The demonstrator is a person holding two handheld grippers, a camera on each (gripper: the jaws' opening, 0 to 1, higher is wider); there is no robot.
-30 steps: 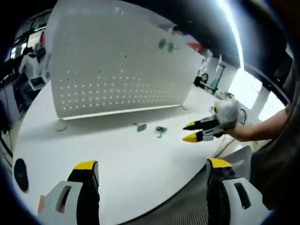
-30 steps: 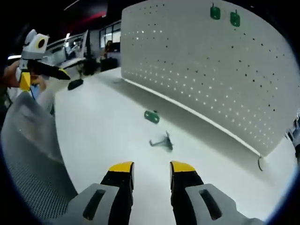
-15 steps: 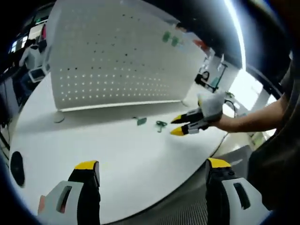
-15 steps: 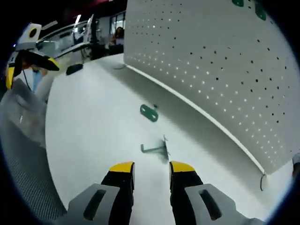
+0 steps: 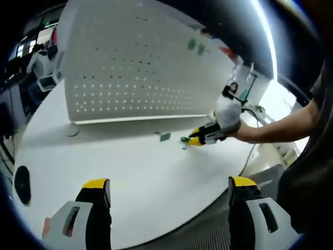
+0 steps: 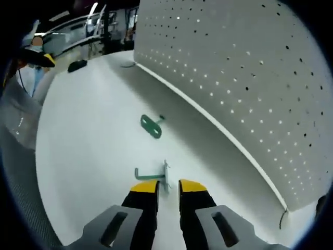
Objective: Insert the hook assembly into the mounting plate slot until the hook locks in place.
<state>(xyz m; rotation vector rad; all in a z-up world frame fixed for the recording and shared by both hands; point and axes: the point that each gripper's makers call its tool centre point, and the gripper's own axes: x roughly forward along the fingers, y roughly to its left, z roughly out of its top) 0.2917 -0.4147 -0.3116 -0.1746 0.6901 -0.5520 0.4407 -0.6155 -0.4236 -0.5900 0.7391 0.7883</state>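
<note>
Low in the centre of the right gripper view, the right gripper (image 6: 167,186) has come down to the green hook assembly (image 6: 152,174), which a second ago lay well ahead of it on the white table (image 6: 88,146); its yellow-tipped jaws have narrowed from a moderate gap to a slim one, with the hook's upright plate just at the tips, though I cannot tell whether they already pinch it. The green mounting plate (image 6: 151,126) lies flat just beyond, toward the pegboard (image 6: 234,67). At mid-right of the left gripper view, the right gripper (image 5: 195,139) meets the hook (image 5: 184,140) beside the plate (image 5: 165,137). The left gripper (image 5: 166,183) stays back over the near table edge, jaws wide and empty. My reading: the grasp is starting and insertion is not begun.
</note>
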